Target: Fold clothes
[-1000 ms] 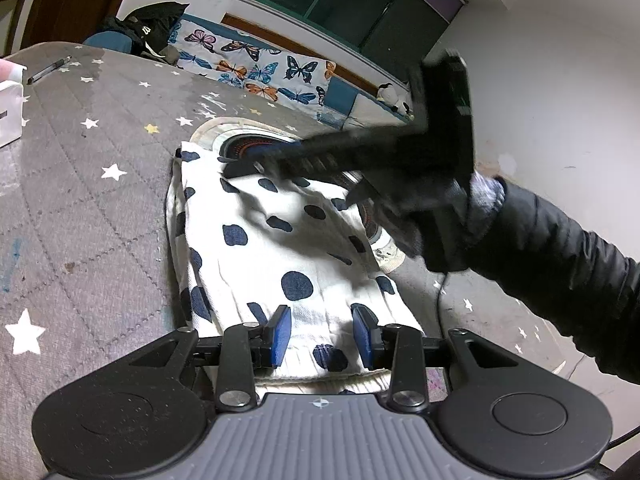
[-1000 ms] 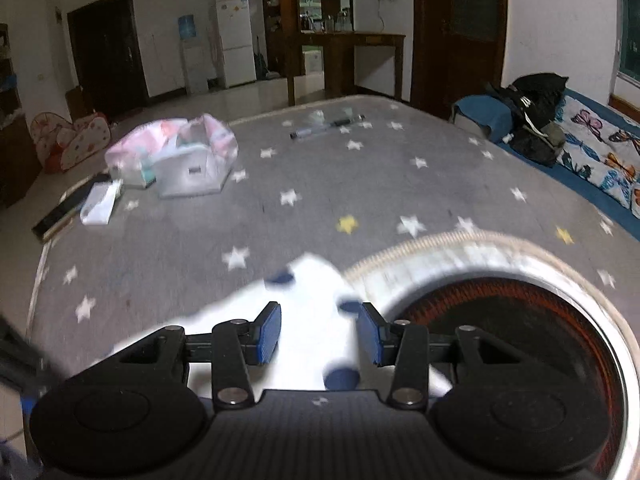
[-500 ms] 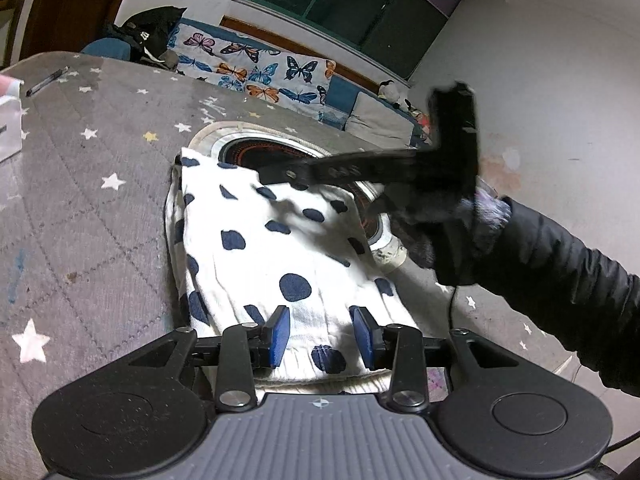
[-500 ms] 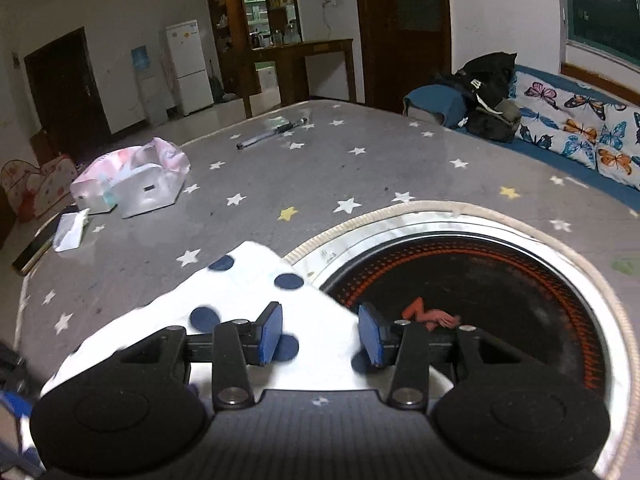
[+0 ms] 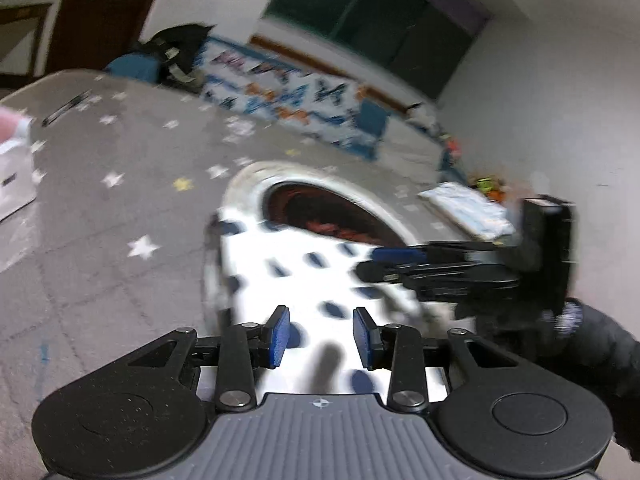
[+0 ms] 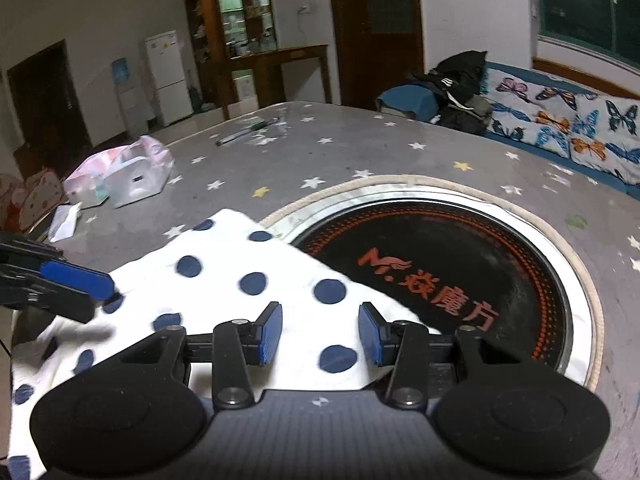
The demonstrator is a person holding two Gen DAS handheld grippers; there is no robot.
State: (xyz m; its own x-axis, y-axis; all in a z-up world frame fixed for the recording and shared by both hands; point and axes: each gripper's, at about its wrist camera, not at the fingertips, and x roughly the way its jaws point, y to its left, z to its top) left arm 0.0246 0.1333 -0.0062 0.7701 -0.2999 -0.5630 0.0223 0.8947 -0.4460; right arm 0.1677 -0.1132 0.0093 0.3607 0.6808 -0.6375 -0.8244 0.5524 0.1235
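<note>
A folded white cloth with dark blue dots (image 5: 304, 280) lies on the grey star-patterned table cover (image 5: 100, 216). It partly overlaps a round black cooktop (image 5: 320, 216). My left gripper (image 5: 321, 336) is open and empty just above the cloth's near edge. My right gripper (image 6: 319, 334) is open and empty above the cloth (image 6: 248, 280), near the edge that lies on the cooktop (image 6: 460, 272). In the left wrist view the right gripper (image 5: 384, 266) reaches in from the right. In the right wrist view the left gripper's fingertips (image 6: 80, 276) show at the left edge.
A pink and white bag (image 6: 120, 172) and a pen (image 6: 244, 132) lie on the far part of the table. A butterfly-print sofa (image 6: 568, 128) with a dark bag (image 6: 456, 80) stands beyond the table. A white box (image 5: 12, 184) sits at the table's left.
Both grippers have shifted over the cloth. The right gripper has swung toward the cloth's right side and the cooktop. The left wrist view has tilted and is blurred by motion. Both stay open.
</note>
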